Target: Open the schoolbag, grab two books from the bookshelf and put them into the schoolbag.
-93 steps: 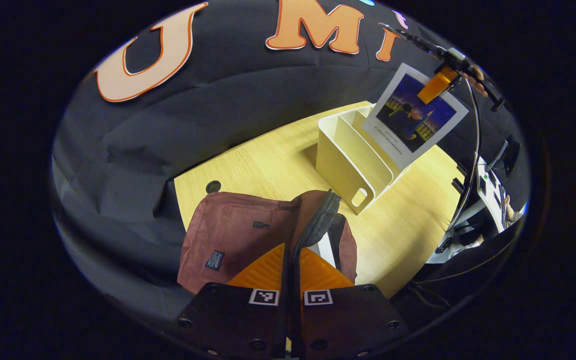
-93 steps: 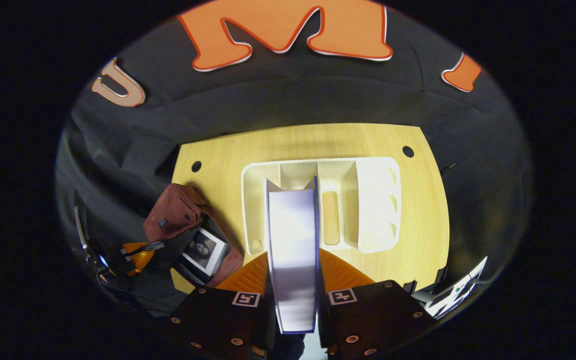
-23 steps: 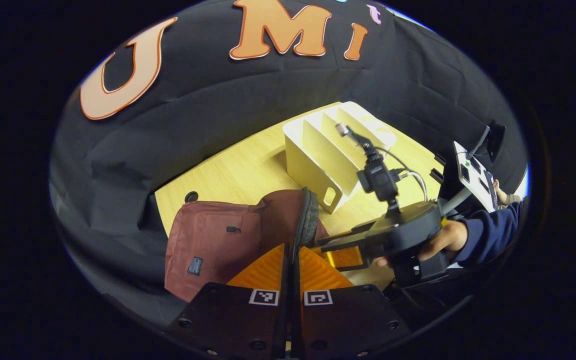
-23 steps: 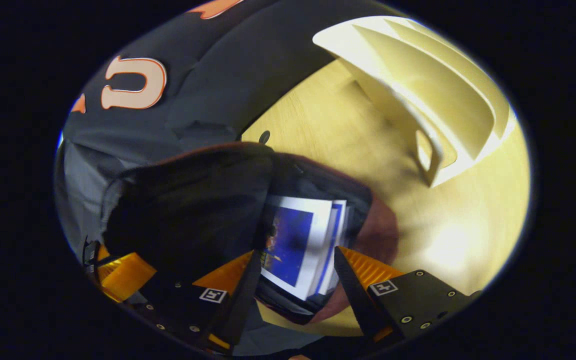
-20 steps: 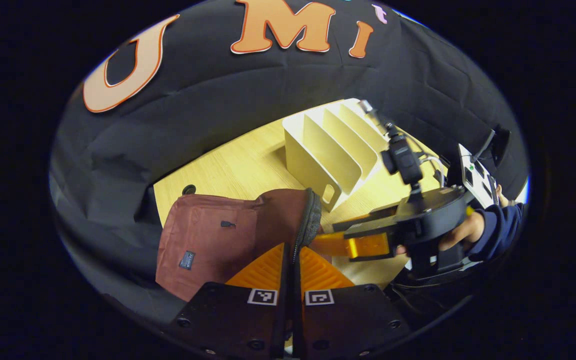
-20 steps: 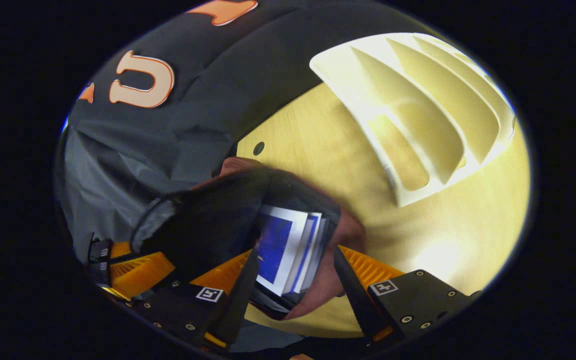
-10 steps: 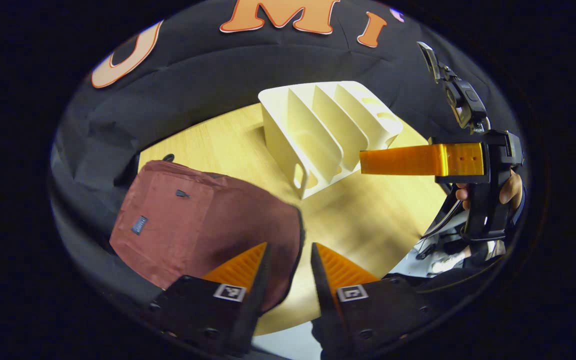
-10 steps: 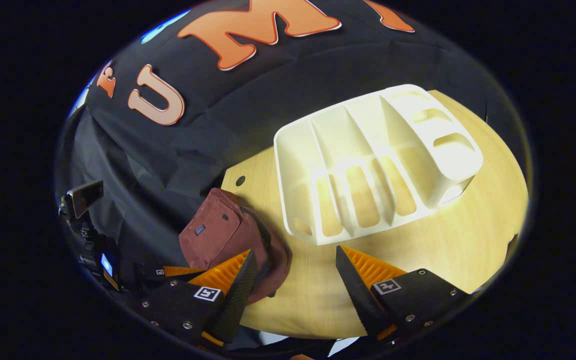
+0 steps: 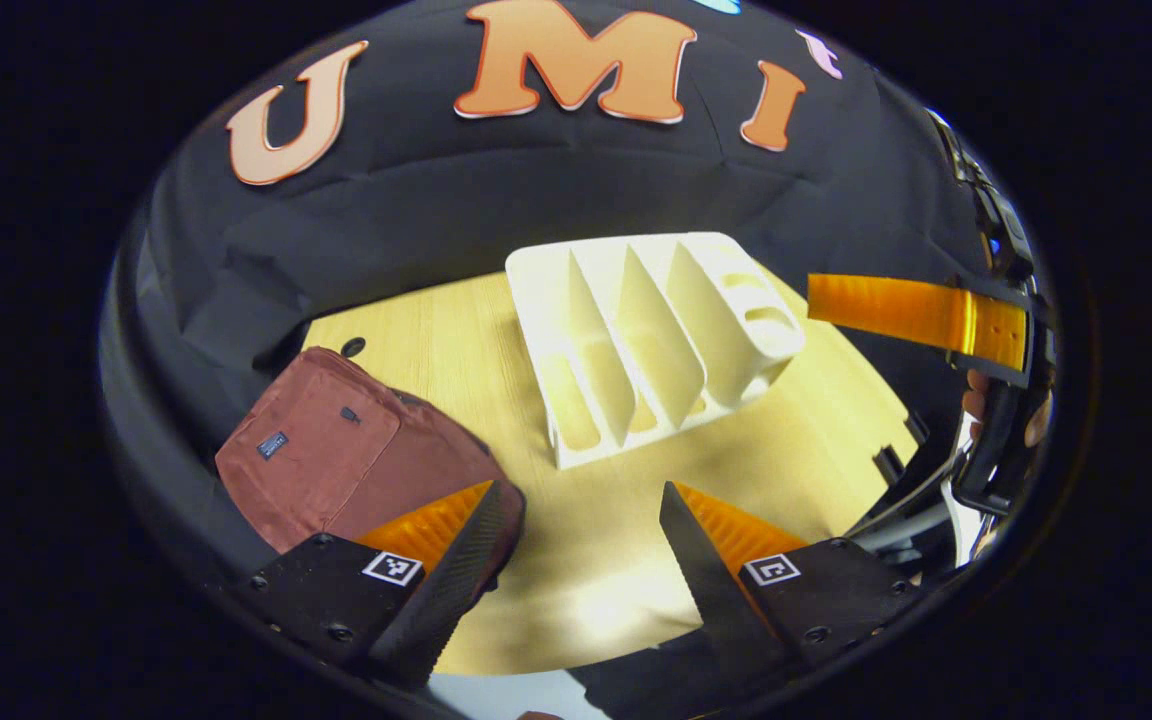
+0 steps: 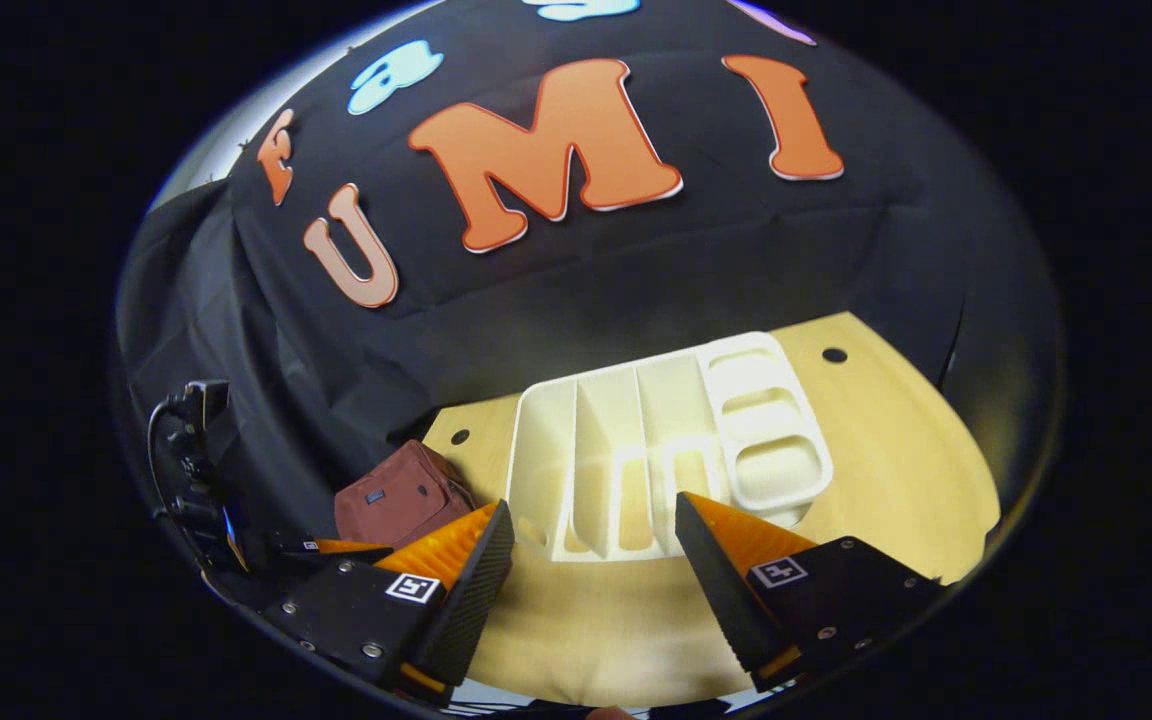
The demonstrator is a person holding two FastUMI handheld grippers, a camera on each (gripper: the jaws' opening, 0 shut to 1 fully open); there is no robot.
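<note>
While the tabletop [image 9: 456,350] stretches pale and wooden under everything, its near edge is cut off by both grippers' bodies in each view. On it, toward the back, stands the shelf [image 9: 636,330], a white divided rack whose slots look bare of books as far as can be seen; in the right gripper view the shelf [image 10: 656,440] sits just beyond the fingers, its front corners hidden behind them. To the left of the shelf, apart from it, lies the bag [image 9: 336,460], reddish-brown, slumped on the tabletop's left corner; its opening and whatever is inside cannot be made out. In the right gripper view the bag [image 10: 391,495] is small and partly covered by a finger.

In its own view the left gripper [image 9: 576,560] hangs above the tabletop's near edge with jaws spread wide, nothing between them, one finger overlapping the bag's near end. Likewise spread and empty, the right gripper [image 10: 591,570] is held above the tabletop in front of the shelf. At the right edge of the left gripper view, one finger of the right gripper [image 9: 911,312] juts out sideways; a hand [image 9: 976,400] behind it is mostly hidden.
</note>
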